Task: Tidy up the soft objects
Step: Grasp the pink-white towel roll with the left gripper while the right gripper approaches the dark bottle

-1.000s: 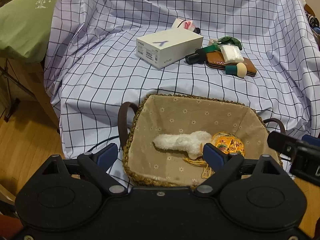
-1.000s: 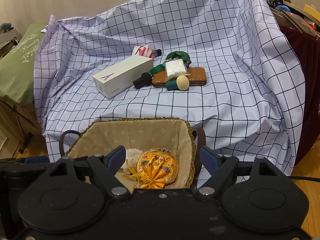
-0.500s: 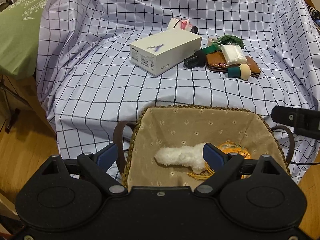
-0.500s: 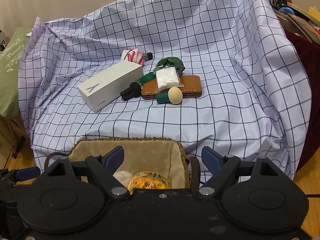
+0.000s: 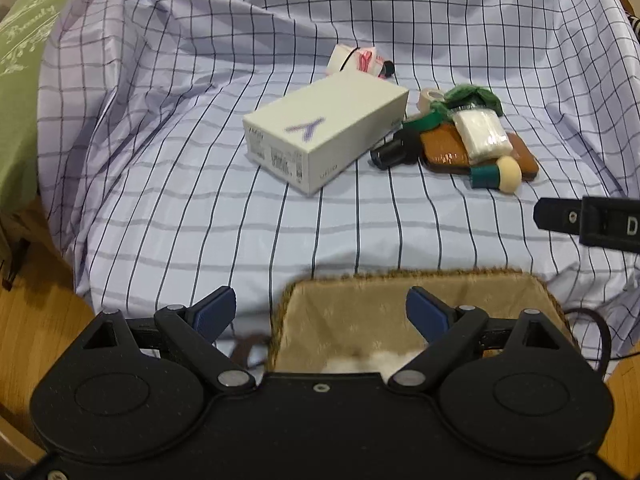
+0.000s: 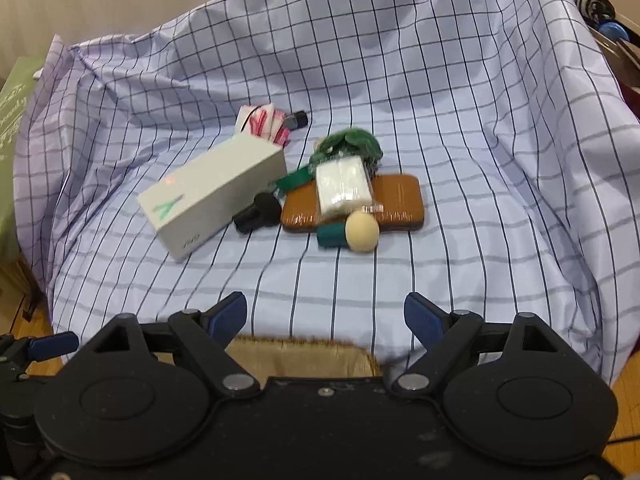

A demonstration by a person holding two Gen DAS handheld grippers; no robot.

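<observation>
A woven basket [image 5: 536, 284] with beige lining sits on the floor before a chair draped in checked cloth; a white fluffy item [image 5: 372, 360] shows at its bottom edge. On the seat lie a white cotton pad pack [image 6: 343, 188], a green fabric piece [image 6: 352, 142], a beige sponge with green handle [image 6: 356, 233], a brown wallet [image 6: 400, 200] and a pink-white packet [image 6: 262, 122]. My left gripper [image 5: 320, 312] is open and empty above the basket. My right gripper [image 6: 326, 318] is open and empty above the basket's far rim [image 6: 300, 340].
A white phone box [image 5: 324, 134] and a black cylinder [image 6: 258, 213] lie on the seat. A green cushion [image 5: 20, 80] is at the left. Wooden floor [image 5: 36, 320] lies beside the chair. The right gripper's finger [image 5: 588, 222] shows in the left wrist view.
Both grippers have risen and tilted toward the seat; the basket has slid down to the bottom of both views, hiding the orange pouch. Both stay open.
</observation>
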